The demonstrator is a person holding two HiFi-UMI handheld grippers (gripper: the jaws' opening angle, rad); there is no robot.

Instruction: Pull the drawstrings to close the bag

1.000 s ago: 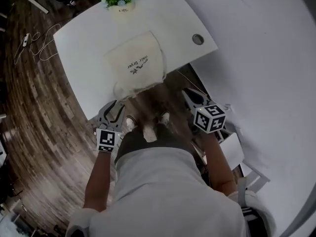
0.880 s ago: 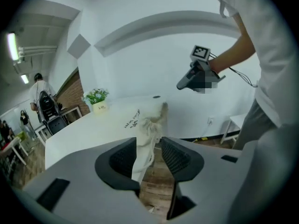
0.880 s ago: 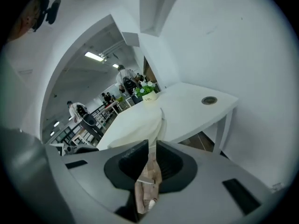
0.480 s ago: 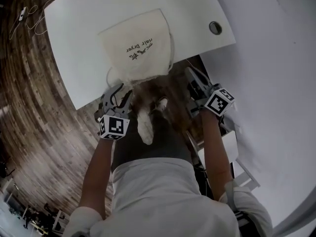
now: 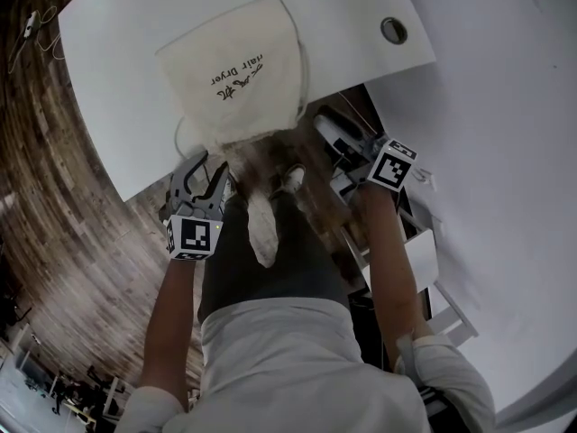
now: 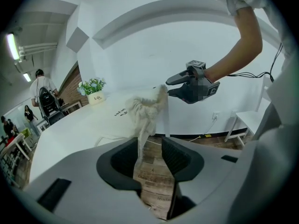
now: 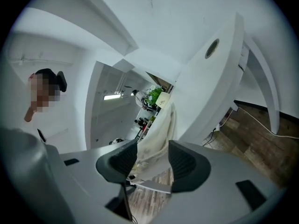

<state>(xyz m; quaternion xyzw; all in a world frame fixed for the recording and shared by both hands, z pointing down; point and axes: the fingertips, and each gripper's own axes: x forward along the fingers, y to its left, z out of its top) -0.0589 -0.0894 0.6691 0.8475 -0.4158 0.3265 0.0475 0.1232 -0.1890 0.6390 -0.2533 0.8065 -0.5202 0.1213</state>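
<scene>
One cream cloth bag [image 5: 230,70] lies flat on the white tabletop [image 5: 117,79], print side up. Its bunched mouth sits at the near edge and droops over it towards you. What is inside does not show.

Your left claw [image 6: 150,154] has just been opening, and its jaws now stand wide apart. A tail of cloth hanging from the mouth shows in the gap, close to one pad. Whether it touches that pad cannot be told, but it is not pinched.

Your right claw [image 7: 153,155] has also just been opening. Its jaws are well apart with the bunched mouth showing between them, and the pads are not pressing on it. In the left gripper view this claw sits at the right side of the mouth, its tips just beside the cloth.

A thin loop of drawstring [image 5: 178,138] lies on the tabletop beside the mouth, on your left side.

You have bare tabletop on both sides of the bag. A round hole [image 5: 393,31] sits near the right-hand corner of the near edge, and a potted plant [image 6: 93,87] stands at the far end.

Below the near edge is wood floor [image 5: 72,242], with one of your shoes [image 5: 293,179] under the mouth, between the two claws. A white wall [image 5: 505,106] runs close along your right, with a small white stool [image 6: 243,122] beside it. Your left side opens onto floor.
</scene>
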